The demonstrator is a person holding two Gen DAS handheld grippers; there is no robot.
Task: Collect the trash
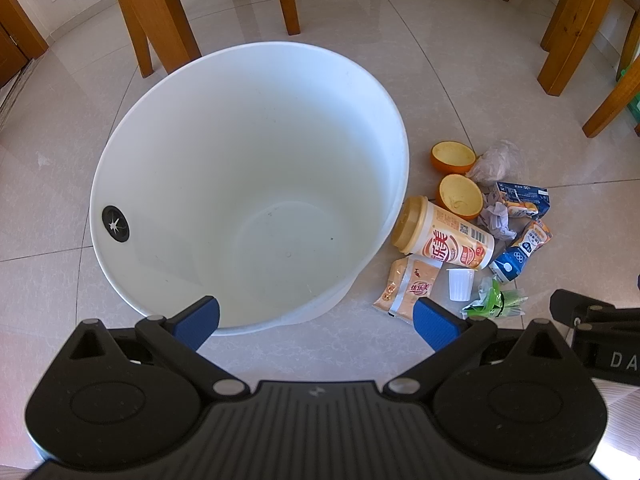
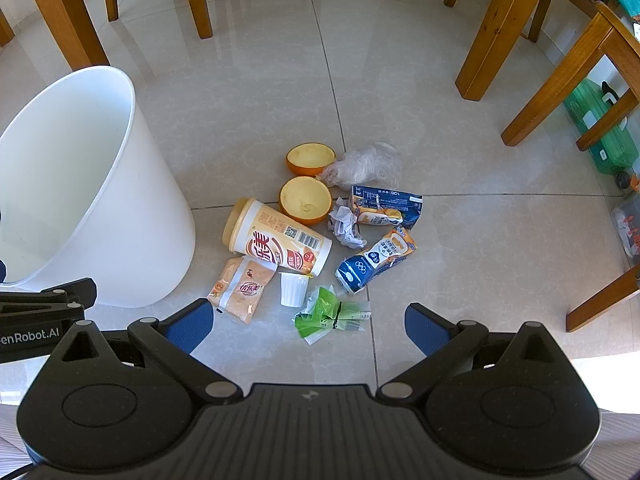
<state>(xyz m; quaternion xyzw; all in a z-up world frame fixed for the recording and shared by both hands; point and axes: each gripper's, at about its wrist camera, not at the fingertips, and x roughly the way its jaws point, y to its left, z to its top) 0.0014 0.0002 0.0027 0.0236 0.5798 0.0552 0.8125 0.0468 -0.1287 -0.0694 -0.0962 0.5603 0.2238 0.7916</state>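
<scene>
Green wrapper (image 2: 330, 314) on floor between spread right gripper (image 2: 306, 326) fingers.

The large red character "美" is printed on the milk tea cup (image 2: 278, 242), beside a barcode and a QR code. "enRobot.AI" (its start cut off) is read on the left tool (image 2: 30, 334), "DA" on the right tool (image 1: 622, 358). Five Olympic rings are seen on the blue carton (image 2: 374, 262).
</scene>
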